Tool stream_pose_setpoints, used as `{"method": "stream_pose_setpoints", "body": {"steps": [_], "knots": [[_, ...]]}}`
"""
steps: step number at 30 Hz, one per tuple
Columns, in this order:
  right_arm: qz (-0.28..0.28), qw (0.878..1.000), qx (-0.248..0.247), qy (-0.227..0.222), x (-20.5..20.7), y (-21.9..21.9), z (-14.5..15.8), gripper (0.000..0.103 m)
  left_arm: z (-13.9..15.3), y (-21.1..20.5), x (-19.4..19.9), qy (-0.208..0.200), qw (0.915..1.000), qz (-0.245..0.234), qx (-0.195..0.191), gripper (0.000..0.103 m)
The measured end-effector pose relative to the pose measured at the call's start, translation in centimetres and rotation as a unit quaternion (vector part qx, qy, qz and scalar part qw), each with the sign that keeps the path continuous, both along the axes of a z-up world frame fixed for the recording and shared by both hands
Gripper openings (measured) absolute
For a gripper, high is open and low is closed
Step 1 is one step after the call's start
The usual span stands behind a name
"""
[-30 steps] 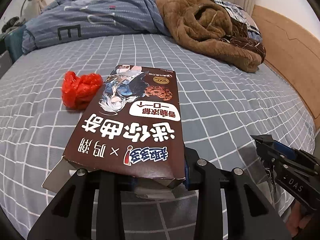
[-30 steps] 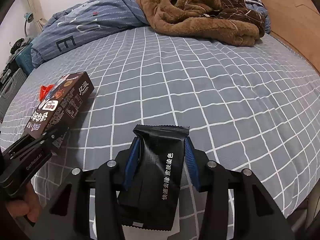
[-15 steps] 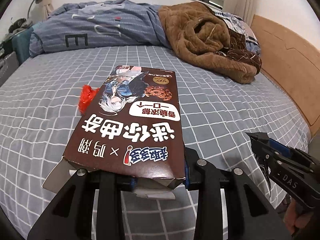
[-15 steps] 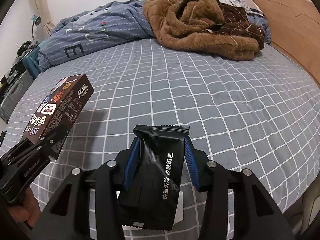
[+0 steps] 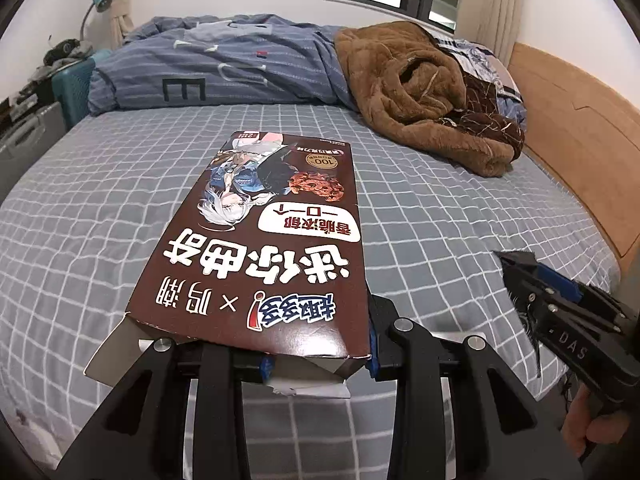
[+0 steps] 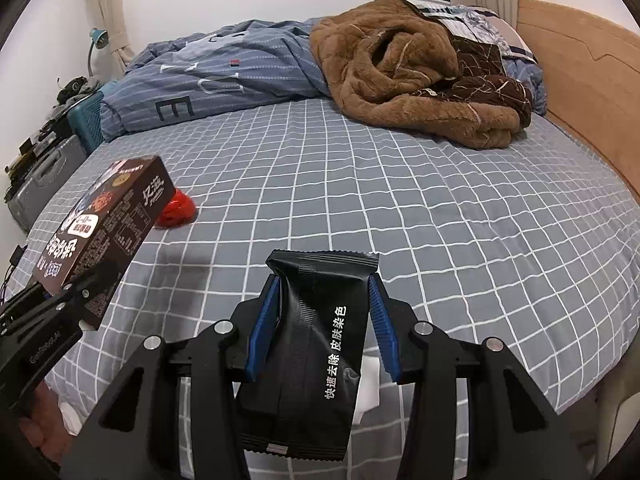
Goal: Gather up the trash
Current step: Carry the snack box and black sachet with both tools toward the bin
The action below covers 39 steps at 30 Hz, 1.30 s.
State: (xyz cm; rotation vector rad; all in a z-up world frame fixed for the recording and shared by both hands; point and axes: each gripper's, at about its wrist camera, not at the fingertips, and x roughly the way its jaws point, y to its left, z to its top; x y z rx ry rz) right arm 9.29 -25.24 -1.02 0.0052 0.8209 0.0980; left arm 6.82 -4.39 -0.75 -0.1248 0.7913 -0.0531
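Observation:
My left gripper point(image 5: 316, 344) is shut on a brown cookie box point(image 5: 264, 240) with white Chinese lettering, held lifted above the bed; the box also shows at the left of the right wrist view point(image 6: 100, 236). My right gripper point(image 6: 320, 316) is shut on a black foil sachet point(image 6: 316, 344) with white Chinese text, and it shows from the side in the left wrist view point(image 5: 520, 272). A crumpled red plastic wrapper point(image 6: 178, 210) lies on the sheet, half hidden behind the box. It is hidden in the left wrist view.
The bed has a grey checked sheet point(image 6: 400, 208). A blue striped duvet point(image 5: 224, 68) and a brown fleece blanket point(image 5: 420, 92) are piled at the far side. A wooden headboard point(image 5: 572, 136) runs along the right. Suitcases and clutter point(image 6: 44, 168) stand left of the bed.
Both grippers have risen and tilted up with their loads; the window and wall now show. The red wrapper has gone out of the left wrist view and shows in the right wrist view.

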Motion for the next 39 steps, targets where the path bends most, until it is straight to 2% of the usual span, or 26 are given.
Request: {"method": "stream_pose_setpoints", "body": {"steps": [15,39], "knots": [[0.024,0.999,0.0,-0.026,-5.6,1.6,2.6,0.043,1.7,0.7,-6.2,-0.006,1.0,0.007,-0.002,0.032],[0.043,0.999,-0.002,-0.03,-13.1,2.9,3.1,0.043,2.0,0.3,-15.0,-0.009,0.9998,0.012,-0.015,0.032]]}}
